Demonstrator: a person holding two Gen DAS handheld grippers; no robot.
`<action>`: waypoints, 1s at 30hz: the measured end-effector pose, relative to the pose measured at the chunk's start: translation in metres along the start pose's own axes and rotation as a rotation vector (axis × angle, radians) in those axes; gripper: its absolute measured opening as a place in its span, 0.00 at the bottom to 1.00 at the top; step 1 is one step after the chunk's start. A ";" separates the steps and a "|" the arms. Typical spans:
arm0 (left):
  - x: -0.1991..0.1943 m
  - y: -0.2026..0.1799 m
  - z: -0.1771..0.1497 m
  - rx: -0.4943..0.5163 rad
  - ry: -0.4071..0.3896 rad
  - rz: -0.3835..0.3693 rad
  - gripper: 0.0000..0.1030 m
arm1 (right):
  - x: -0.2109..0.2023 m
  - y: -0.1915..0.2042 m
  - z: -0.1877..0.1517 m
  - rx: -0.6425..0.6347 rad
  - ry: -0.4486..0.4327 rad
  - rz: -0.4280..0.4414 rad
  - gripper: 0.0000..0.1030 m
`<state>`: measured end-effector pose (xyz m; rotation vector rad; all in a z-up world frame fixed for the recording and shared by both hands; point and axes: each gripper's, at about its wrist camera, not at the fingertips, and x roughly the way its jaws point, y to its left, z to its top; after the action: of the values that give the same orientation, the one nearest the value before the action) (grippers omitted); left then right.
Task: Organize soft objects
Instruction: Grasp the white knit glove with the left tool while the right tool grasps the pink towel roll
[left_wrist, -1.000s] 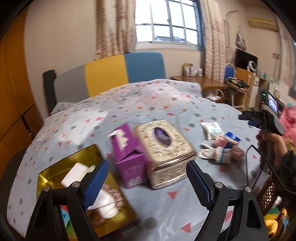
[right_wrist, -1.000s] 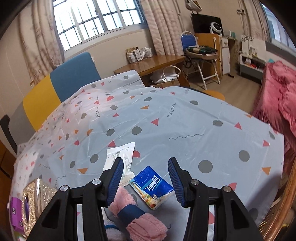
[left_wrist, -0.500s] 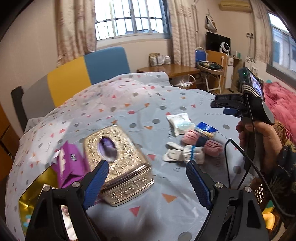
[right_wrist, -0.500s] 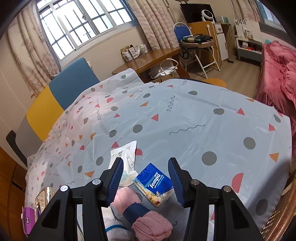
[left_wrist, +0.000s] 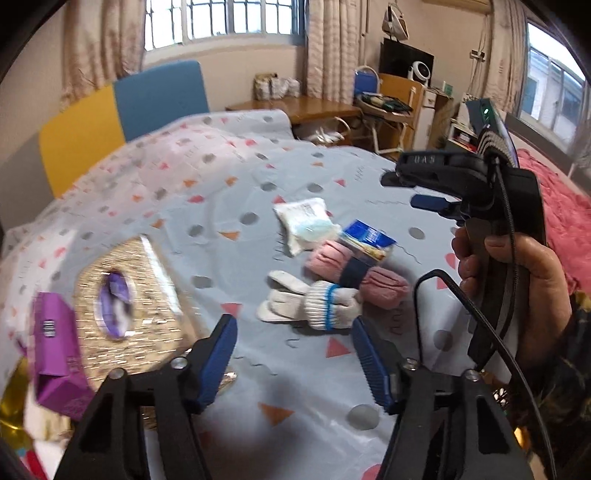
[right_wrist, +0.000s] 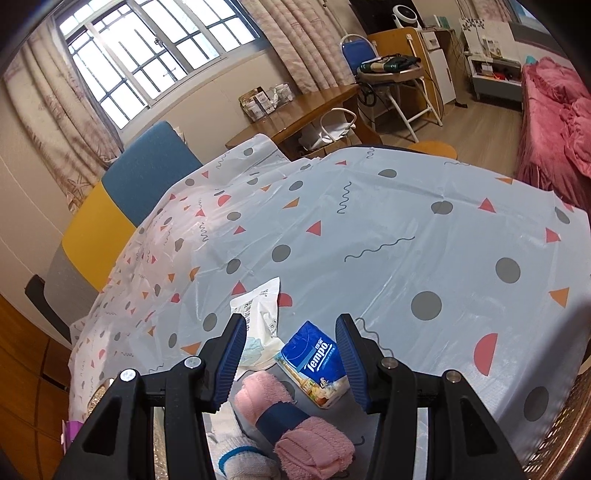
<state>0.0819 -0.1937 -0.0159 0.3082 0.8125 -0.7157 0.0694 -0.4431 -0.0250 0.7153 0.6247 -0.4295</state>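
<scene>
The white knit gloves (left_wrist: 314, 304) lie on the bench (left_wrist: 295, 369) touching the pink rolled socks (left_wrist: 356, 273), light and squashy, probably best pinched at the blue-striped cuff, while the left gripper (left_wrist: 293, 356) has just been narrowing its empty jaws and the right gripper (right_wrist: 291, 356) hangs unclenched.

- White gloves (left_wrist: 314, 304), a bundled pair with a blue cuff stripe, lie flat on the bench just ahead of the left fingers (left_wrist: 218, 354).
- Pink socks (right_wrist: 295, 417), rolled with a navy band, lie between the right fingers (right_wrist: 232, 354).
- Blue Tempo tissue pack (right_wrist: 316, 363) lies flat between the right fingertips.
- White wipes pouch (right_wrist: 258, 321) lies just beyond the right side's left-hand finger.
</scene>
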 end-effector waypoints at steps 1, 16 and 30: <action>0.006 -0.001 0.001 -0.004 0.011 -0.011 0.63 | 0.000 -0.001 0.000 0.005 0.002 0.004 0.49; 0.110 -0.021 0.017 -0.058 0.179 -0.046 0.67 | 0.004 -0.010 0.001 0.071 0.038 0.067 0.49; 0.052 0.032 0.050 -0.176 0.056 -0.096 0.37 | 0.028 0.012 -0.010 -0.049 0.173 0.034 0.49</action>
<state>0.1567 -0.2198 -0.0226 0.1320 0.9414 -0.7223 0.0933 -0.4314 -0.0438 0.7201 0.7818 -0.3215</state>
